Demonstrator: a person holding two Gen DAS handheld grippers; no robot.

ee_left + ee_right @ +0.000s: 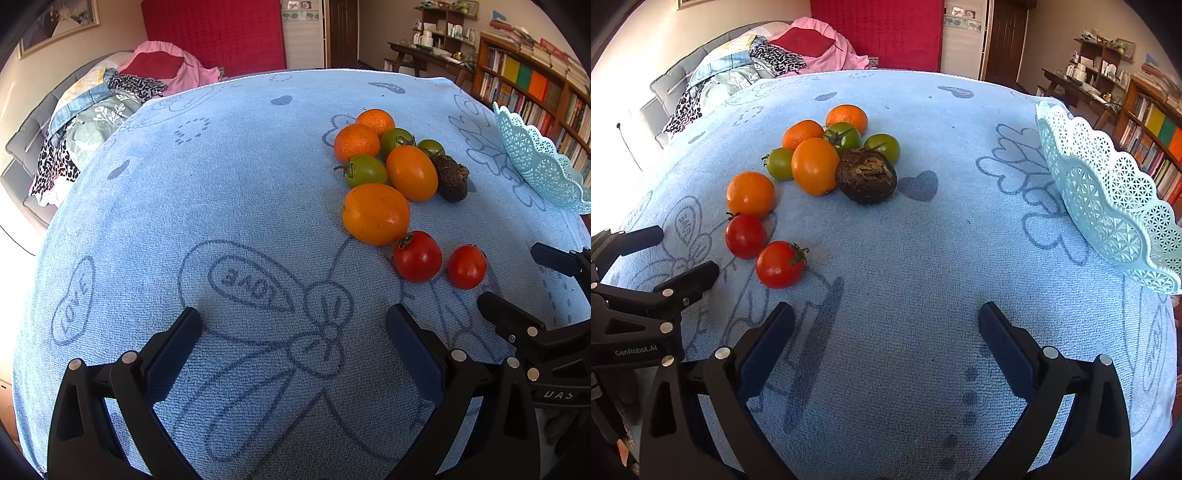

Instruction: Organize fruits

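Note:
A cluster of fruit lies on the blue towel [240, 192]: two red tomatoes [417, 256] [780, 264], several orange fruits [376, 213] [750, 194], three green tomatoes [365, 170] [780, 163] and a dark brown fruit [452, 178] [866, 176]. A pale blue lattice basket [535, 162] [1108, 192] stands at the right edge, empty as far as I can see. My left gripper [293, 328] is open and empty, left of and nearer than the fruit. My right gripper [886, 325] is open and empty, right of the red tomatoes; its fingers [509, 314] show in the left wrist view.
The towel covers the whole table. Behind it are a sofa with piled clothes [92, 122] [738, 70], a red panel [214, 33], and a bookshelf [535, 88] at the right. The left gripper's fingers [687, 282] show at the left of the right wrist view.

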